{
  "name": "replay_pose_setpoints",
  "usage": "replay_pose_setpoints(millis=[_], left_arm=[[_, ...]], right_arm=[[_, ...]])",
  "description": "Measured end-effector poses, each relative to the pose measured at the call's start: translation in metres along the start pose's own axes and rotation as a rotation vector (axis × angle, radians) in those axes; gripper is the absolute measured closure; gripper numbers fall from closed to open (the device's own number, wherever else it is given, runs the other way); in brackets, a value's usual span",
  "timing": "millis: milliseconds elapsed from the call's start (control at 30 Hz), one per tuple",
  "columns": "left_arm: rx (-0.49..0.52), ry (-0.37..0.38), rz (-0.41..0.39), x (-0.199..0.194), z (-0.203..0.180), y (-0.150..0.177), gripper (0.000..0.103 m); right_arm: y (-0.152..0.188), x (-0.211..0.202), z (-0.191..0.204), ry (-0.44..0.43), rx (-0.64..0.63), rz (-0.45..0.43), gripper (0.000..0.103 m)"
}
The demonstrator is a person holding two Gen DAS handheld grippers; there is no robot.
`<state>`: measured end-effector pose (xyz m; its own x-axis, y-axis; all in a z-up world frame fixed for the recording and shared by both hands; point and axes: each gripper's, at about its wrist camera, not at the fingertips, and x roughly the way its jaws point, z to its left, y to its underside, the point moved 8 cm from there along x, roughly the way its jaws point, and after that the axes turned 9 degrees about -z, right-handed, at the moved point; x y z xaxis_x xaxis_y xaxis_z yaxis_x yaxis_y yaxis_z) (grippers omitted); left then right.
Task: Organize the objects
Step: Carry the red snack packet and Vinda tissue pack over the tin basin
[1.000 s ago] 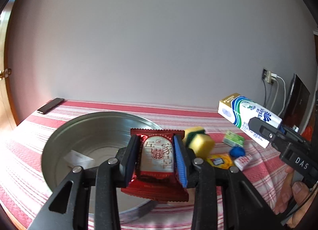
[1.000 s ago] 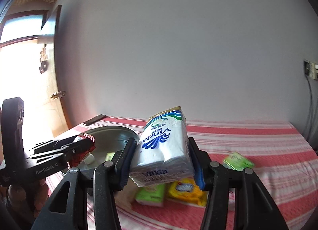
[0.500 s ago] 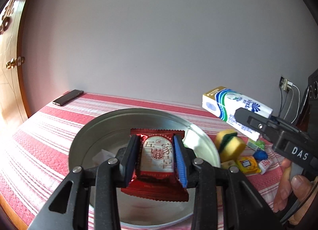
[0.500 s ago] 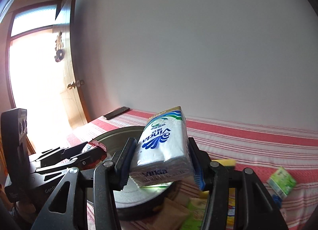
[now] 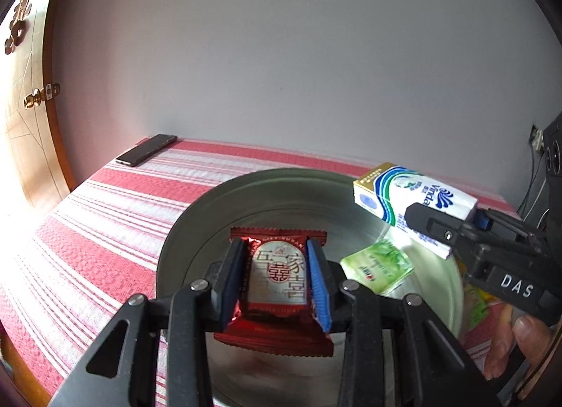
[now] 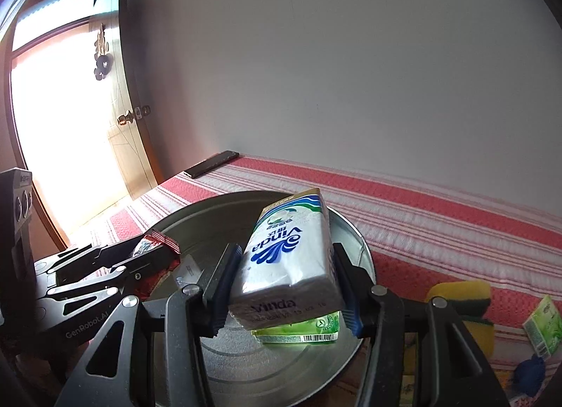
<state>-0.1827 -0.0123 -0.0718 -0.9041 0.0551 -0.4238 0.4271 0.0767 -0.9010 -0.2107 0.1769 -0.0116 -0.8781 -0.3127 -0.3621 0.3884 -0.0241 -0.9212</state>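
Note:
My left gripper point(image 5: 275, 277) is shut on a red snack packet point(image 5: 277, 273) and holds it above the round metal tray point(image 5: 182, 245). My right gripper point(image 6: 286, 287) is shut on a white Vinda tissue pack point(image 6: 288, 259), also above the tray point(image 6: 358, 249). The tissue pack point(image 5: 414, 203) and right gripper show at the right of the left wrist view. The left gripper with the packet point(image 6: 154, 245) shows at the left of the right wrist view. A green packet point(image 5: 377, 268) lies in the tray, and it shows under the tissue pack in the right wrist view point(image 6: 298, 331).
A black phone point(image 5: 145, 154) lies at the table's far left corner on the red striped cloth point(image 5: 105, 217). A yellow-green sponge point(image 6: 463, 298), a green packet point(image 6: 542, 324) and a blue object point(image 6: 530, 370) lie right of the tray. A wooden door point(image 6: 130, 147) stands at left.
Both grippers have moved left with their loads, from beside the loose items to over the tray. Both stay shut.

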Motion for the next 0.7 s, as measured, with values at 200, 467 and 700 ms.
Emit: replay_pose_setpoints(millis=[200, 467, 700], left_arm=[[0.007, -0.037, 0.045, 0.011, 0.010, 0.005, 0.068], [0.021, -0.056, 0.073, 0.019, 0.008, 0.010, 0.068], [0.030, -0.061, 0.084, 0.024, 0.010, 0.011, 0.068]], right_arm=[[0.008, 0.008, 0.000, -0.003, 0.006, 0.032, 0.049], [0.012, 0.019, -0.001, 0.015, 0.009, 0.049, 0.049], [0.013, 0.025, 0.001, 0.020, -0.005, 0.065, 0.049]])
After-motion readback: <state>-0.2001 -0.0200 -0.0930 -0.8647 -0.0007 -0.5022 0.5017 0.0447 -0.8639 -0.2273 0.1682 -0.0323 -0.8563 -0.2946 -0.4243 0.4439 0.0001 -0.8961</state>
